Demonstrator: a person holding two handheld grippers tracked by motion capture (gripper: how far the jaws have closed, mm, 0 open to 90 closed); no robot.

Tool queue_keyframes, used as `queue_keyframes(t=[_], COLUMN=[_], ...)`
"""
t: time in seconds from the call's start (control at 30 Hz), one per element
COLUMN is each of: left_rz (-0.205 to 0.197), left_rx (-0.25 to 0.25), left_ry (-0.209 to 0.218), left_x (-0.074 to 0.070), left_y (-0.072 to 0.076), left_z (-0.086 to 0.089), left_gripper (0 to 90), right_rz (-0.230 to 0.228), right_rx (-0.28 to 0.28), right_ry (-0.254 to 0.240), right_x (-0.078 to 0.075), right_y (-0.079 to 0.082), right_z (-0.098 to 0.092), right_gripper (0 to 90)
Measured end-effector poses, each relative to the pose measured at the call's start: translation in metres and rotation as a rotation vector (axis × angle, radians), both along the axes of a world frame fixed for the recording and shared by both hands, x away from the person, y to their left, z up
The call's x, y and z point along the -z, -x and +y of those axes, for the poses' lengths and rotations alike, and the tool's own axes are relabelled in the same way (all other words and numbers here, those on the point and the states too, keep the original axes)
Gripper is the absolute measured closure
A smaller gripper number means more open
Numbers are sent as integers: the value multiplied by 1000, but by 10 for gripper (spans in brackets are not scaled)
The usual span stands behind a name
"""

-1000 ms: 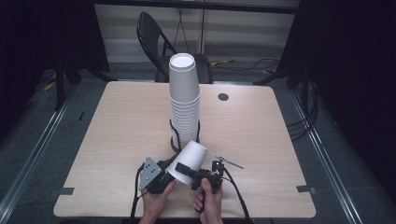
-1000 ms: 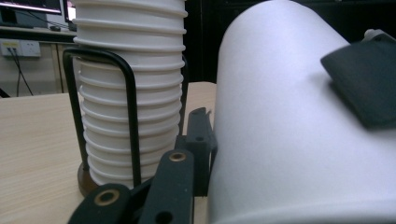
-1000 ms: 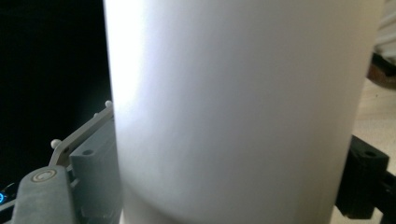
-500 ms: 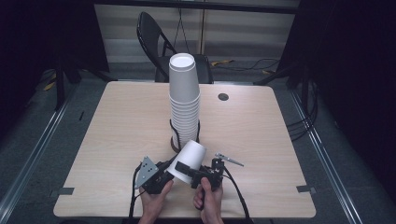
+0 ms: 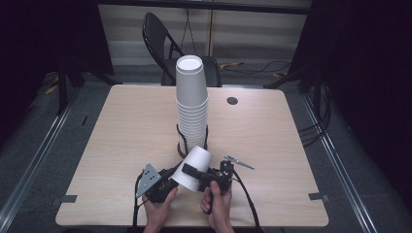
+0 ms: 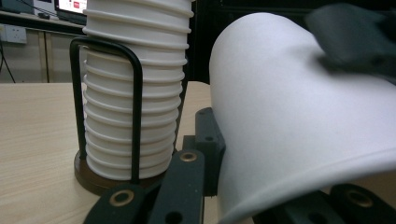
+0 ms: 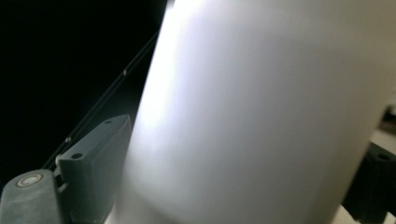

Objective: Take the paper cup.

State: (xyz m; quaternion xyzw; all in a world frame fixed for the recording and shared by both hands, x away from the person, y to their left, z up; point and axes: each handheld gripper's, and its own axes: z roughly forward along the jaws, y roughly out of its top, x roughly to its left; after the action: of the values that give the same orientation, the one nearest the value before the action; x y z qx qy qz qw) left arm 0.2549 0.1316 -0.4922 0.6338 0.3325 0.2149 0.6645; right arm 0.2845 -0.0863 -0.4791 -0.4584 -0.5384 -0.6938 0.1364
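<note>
A: Obs. Single white paper cup (image 5: 193, 167) held on its side above the near edge of the table (image 5: 121, 131), just near of the cup stack (image 5: 191, 104). Closed base points far-right, open mouth near-left.

B: Grippers?

A: Right gripper (image 5: 194, 173) has a jaw on either side of the cup wall, closed onto it; the right gripper view shows the wall pressed between the two. Left gripper (image 5: 171, 178) sits at the cup's mouth end; in the left gripper view the cup (image 6: 299, 126) lies between its jaws and touches them, so I read it as gripping too, less certain.

B: Handling?

A: Judged light, thin-walled, easily crushed, smooth enough to slip. Best hold is near the rolled rim or the base, where the wall is stiffest; light squeeze only.

B: Containers?

A: Stack stands upside down in a black wire holder (image 6: 135, 116) on a round wooden base (image 6: 93, 179), centre of table. Held cup's interior isn't visible; cannot tell contents.
</note>
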Motion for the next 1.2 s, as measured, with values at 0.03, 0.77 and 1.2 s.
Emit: queue_keyframes(t=[0.03,0.77,1.2], left_rz=[3,80,146], left_rx=[4,101,75], left_ry=[-4,-124,-283], left_x=[0,-9,-19], left_y=[0,-5,-17], left_z=[1,9,26], left_gripper=[861,866,867], right_rz=[-3,-143,-297], right_rx=[4,194,134], right_ry=[-12,132,303], right_x=[-1,-24,-15], right_y=[-2,-16,4], right_z=[-2,-40,-50], right_gripper=[99,134,126])
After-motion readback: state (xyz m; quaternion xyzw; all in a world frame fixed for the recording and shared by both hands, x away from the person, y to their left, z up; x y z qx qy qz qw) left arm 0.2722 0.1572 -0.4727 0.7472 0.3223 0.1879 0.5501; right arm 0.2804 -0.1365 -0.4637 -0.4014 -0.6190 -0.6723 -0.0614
